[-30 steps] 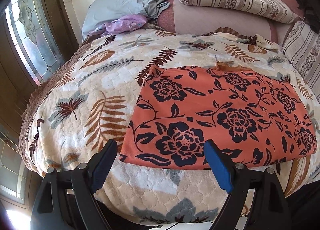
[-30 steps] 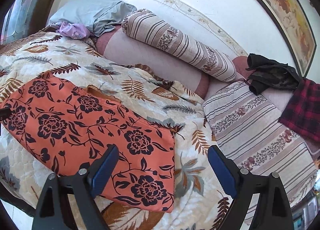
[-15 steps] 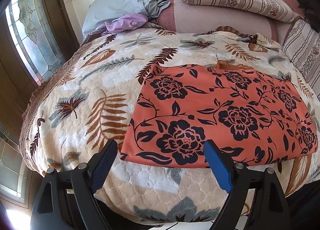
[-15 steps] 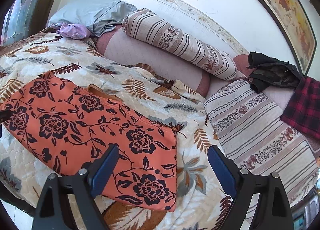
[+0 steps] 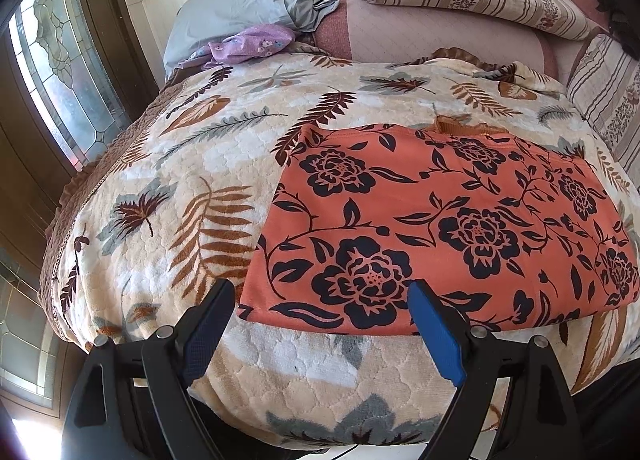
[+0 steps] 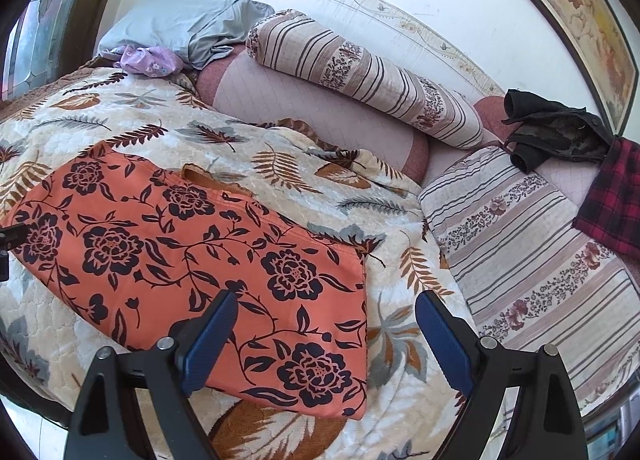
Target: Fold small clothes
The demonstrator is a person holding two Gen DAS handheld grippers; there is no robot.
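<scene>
An orange garment with black flowers point(image 5: 432, 220) lies flat on the leaf-patterned blanket point(image 5: 200, 164) of a bed. My left gripper point(image 5: 320, 314) hovers open above the garment's near left corner, nothing between its blue pads. In the right wrist view the same garment point(image 6: 192, 260) spreads from the left to the middle. My right gripper point(image 6: 324, 324) is open over its near right corner, holding nothing. The tip of the left gripper shows at that view's left edge.
A small purple cloth point(image 5: 248, 45) and a grey pillow point(image 5: 256, 0) lie at the head of the bed. Striped bolsters point(image 6: 360, 72) run along the wall and the right side point(image 6: 532, 256). Dark clothes point(image 6: 556, 132) and a red plaid cloth point(image 6: 616, 196) lie far right. A window point(image 5: 60, 72) is on the left.
Nothing has moved on the bed. Both grippers stay open and in place; the right view has tipped very slightly.
</scene>
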